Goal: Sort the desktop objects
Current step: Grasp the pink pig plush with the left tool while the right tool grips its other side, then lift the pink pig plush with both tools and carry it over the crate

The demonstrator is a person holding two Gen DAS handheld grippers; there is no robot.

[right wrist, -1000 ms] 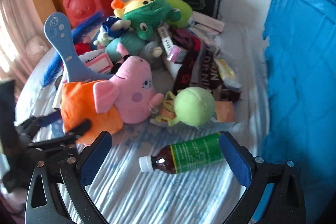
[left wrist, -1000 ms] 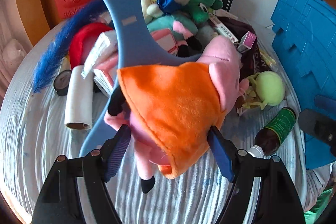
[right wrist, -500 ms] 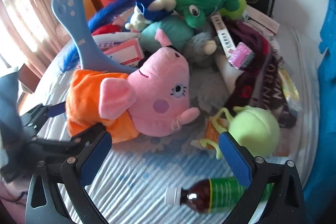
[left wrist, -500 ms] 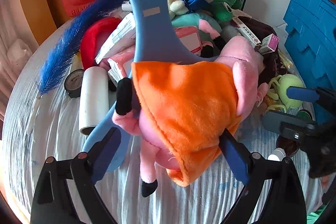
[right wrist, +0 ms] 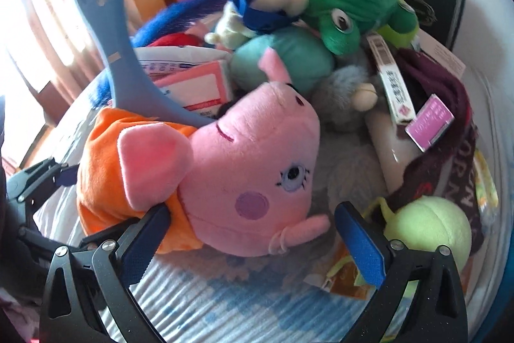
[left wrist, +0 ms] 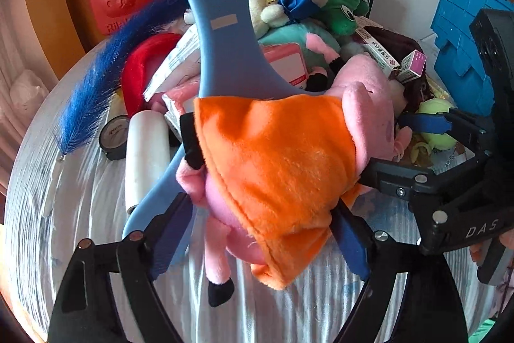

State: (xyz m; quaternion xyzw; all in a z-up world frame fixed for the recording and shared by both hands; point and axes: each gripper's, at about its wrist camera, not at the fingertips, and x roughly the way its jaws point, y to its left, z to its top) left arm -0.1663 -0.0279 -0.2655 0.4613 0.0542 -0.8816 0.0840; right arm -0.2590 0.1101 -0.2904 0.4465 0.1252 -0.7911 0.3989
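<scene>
Your left gripper point(left wrist: 260, 233) fingers pinch the pig plush point(left wrist: 282, 156) at frame centre; your right gripper point(right wrist: 253, 233) fingers straddle its head, open.

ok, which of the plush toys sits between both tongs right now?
The pink pig in the orange dress. Left tongs flank its dress, right tongs flank its head. The green frog and teal plush lie further back.

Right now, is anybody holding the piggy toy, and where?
The left gripper straddles the pig toy's orange dress; a firm squeeze cannot be told. The right gripper is open around its head.
</scene>
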